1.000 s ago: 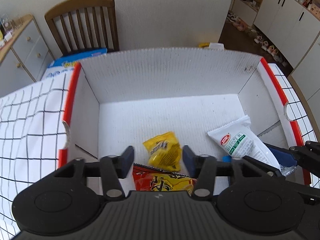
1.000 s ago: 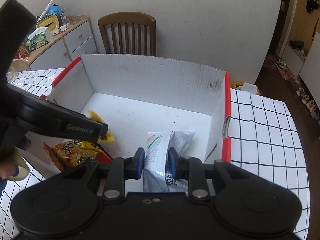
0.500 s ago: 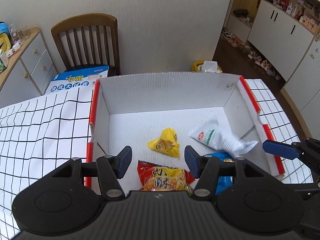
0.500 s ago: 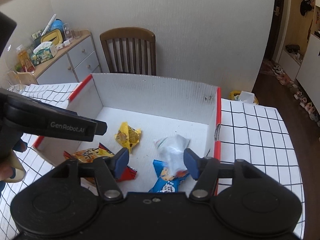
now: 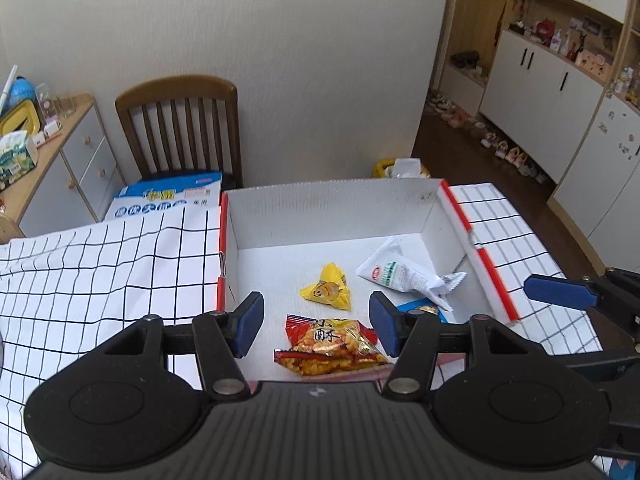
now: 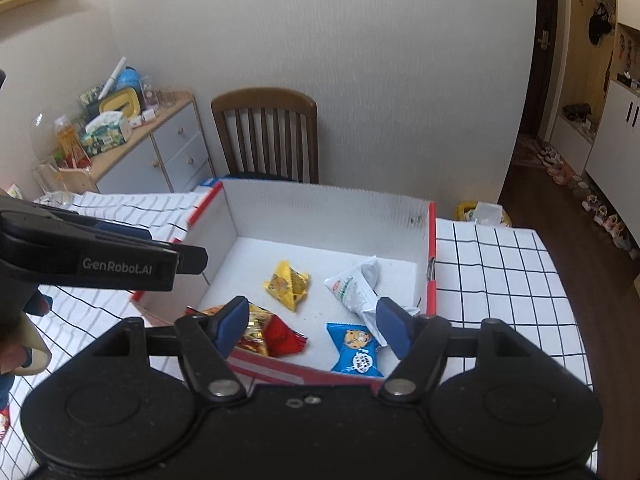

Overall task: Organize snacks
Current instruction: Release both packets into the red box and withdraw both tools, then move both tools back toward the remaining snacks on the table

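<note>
Soft, even indoor light fills both sharp views, the corners darken and straight lines bow toward the edges, and only faint shadows lie inside the white box (image 5: 328, 216).

The left gripper (image 5: 316, 324) tilts downward, jaws parted and empty. The right gripper (image 6: 308, 326) also angles down — its jaws have just been opening, nothing between them. A hand (image 6: 16, 344) shows at nine o'clock.

My right gripper (image 6: 310, 326), jaws just opening and empty, hangs above four snack packets in the box (image 6: 328, 210).
</note>
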Demonstrator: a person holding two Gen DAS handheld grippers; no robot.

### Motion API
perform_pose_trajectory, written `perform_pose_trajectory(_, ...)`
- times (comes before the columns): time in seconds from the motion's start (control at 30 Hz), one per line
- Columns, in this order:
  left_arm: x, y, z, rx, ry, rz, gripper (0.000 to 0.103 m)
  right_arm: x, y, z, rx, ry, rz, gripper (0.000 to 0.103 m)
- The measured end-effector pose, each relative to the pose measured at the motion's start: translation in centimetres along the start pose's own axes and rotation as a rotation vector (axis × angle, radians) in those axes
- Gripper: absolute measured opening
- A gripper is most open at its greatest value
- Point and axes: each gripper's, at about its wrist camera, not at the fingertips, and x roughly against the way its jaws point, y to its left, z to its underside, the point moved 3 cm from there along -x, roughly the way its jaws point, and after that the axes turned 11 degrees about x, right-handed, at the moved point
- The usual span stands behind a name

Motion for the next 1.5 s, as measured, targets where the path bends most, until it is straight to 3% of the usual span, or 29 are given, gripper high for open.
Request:
perform_pose_trajectory(0.13, 2.2, 0.0, 0.7, -0.001, -0.02, 0.028, 0.058, 1.8, 0.9, 0.0, -0.003, -0.024, 0.002, 0.071)
perform_pose_trajectory(0.2, 3.3, 0.0, 0.9, -0.004, -0.037, 0.038, 0.063, 2.6, 1.3, 0.1, -0.002, -0.035, 0.006, 0.073)
perform_pose_trajectory(0.73, 10.2, 1.0, 4.7, -0.018, -0.128, 0.097, 0.063, 8.6, 4.0, 2.0, -0.012, -0.094, -0.003, 0.085)
perform_pose_trajectory(0.8, 10.7, 1.5, 5.3, -0.005, -0.131, 0.101, 0.077, 9.4, 4.2, 2.5, -0.01, -0.101, -0.004, 0.089)
perform_pose_trajectory(0.9, 11.5, 2.1, 6.3, -0.001, -0.151, 0.105, 0.081, 10.3, 4.6, 3.3, -0.012, -0.112, -0.008, 0.095)
perform_pose_trajectory(1.03, 12.0, 2.8, 8.0, -0.001, -0.141, 0.105, 0.081, 11.4, 5.4, 4.5, -0.007, -0.128, -0.002, 0.103)
perform_pose_trajectory(1.5, 12.2, 5.8, 15.1, 0.027, -0.088, 0.084, 0.081, 12.5, 8.0, 10.5, -0.066, -0.084, -0.024, 0.103)
